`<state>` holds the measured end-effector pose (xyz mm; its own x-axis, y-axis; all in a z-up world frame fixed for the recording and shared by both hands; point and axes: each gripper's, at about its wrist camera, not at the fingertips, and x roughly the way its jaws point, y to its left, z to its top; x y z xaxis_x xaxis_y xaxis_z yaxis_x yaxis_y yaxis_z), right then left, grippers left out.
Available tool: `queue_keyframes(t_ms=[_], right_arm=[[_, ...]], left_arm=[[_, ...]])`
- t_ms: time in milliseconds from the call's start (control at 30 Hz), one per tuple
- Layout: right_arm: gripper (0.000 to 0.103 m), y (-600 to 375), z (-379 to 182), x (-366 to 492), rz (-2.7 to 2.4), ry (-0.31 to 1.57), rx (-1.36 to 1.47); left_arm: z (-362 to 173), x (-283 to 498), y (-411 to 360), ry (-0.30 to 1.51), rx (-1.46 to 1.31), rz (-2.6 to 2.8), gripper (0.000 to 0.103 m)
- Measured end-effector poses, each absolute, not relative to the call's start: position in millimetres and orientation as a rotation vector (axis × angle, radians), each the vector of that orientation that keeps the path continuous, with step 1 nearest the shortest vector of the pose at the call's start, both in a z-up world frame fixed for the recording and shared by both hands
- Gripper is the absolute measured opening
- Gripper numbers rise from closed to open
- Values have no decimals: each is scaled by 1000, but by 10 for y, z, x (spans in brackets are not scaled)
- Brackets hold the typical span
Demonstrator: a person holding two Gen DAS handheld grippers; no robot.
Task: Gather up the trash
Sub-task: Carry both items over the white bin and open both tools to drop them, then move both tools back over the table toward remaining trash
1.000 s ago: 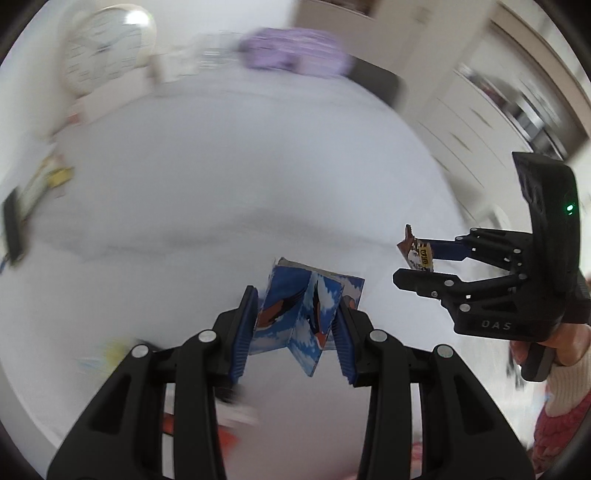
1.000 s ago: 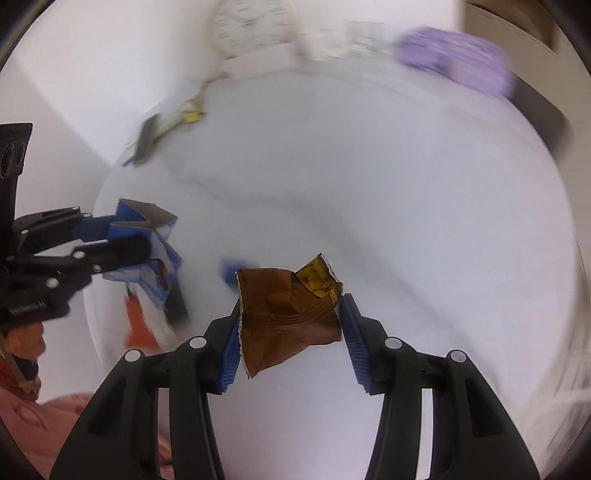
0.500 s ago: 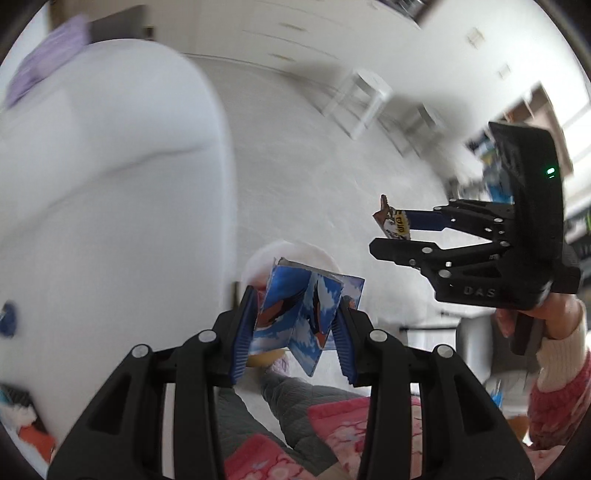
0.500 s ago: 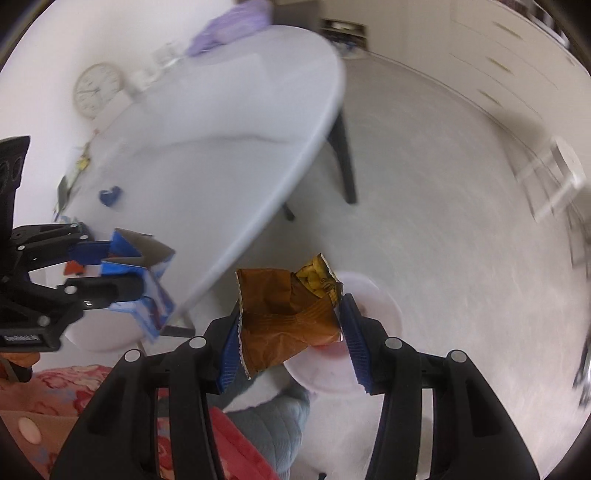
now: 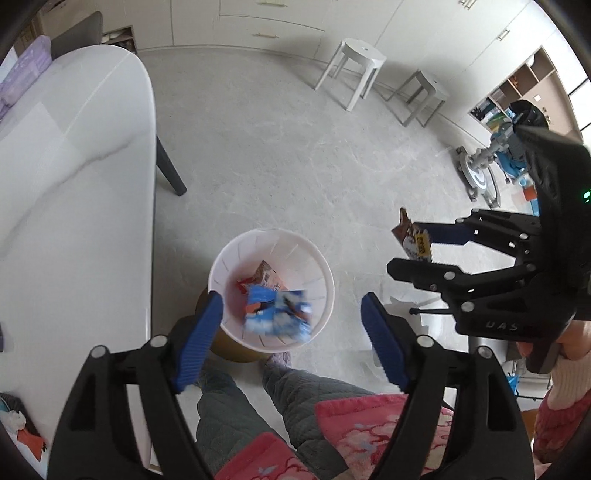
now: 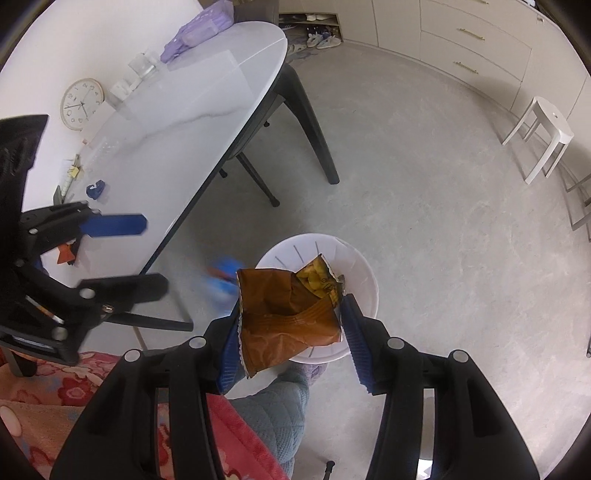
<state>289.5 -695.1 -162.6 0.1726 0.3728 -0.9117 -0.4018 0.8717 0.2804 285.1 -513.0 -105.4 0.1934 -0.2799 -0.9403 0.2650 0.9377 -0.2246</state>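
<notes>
A white trash bin [image 5: 325,275] stands on the floor below both grippers; it also shows in the right wrist view [image 6: 364,273]. My left gripper [image 5: 291,328] is open above the bin, and a blurred blue wrapper [image 5: 277,312] falls inside it; the wrapper shows as a blue blur in the right wrist view [image 6: 221,282]. My right gripper [image 6: 291,334] is shut on a brown snack bag [image 6: 284,317] over the bin's near rim. In the left wrist view the right gripper [image 5: 413,249] holds the bag [image 5: 412,238] to the right of the bin.
A white oval table [image 6: 177,122] with dark legs stands left of the bin, carrying a clock [image 6: 82,104], a purple bag [image 6: 199,27] and small scraps [image 6: 95,189]. White stools [image 5: 356,72] stand further off. The person's legs [image 5: 280,387] are just beneath the grippers.
My left gripper has opened and let go of the blue wrapper, which drops into the bin. Both grippers moved over the bin. The right gripper still holds the brown bag.
</notes>
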Motion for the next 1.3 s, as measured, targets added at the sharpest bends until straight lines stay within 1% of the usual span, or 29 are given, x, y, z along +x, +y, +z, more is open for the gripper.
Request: queue_keyframes(t_ms=[67, 167, 200, 233, 300, 500, 667, 1300], right_arm=[[52, -6924, -1661, 2895, 562, 1287, -25], [58, -6823, -1718, 2906, 574, 1297, -40], [69, -6770, -1755, 2918, 585, 1317, -44], [82, -6744, -1771, 2922, 585, 1324, -47], [92, -6662, -1773, 2930, 568, 1315, -56], [95, -6506, -1754, 2991, 573, 1319, -32], [95, -6370, -1729, 2992, 575, 1321, -41], [95, -6117, -1732, 2973, 591, 1342, -77]], left_arm=[[-1016, 2838, -5085, 1317, -22, -360, 81], [-964, 2830, -4925, 1314, -41, -317, 87], [-946, 2822, -4873, 1315, -48, -302, 87], [-931, 2812, -4815, 1314, -57, -288, 87], [-918, 2795, -4757, 1314, -70, -264, 87], [-859, 2718, -4542, 1300, -80, -217, 88], [-825, 2689, -4416, 1286, -86, -206, 88], [-824, 2702, -4332, 1290, -114, -197, 88]])
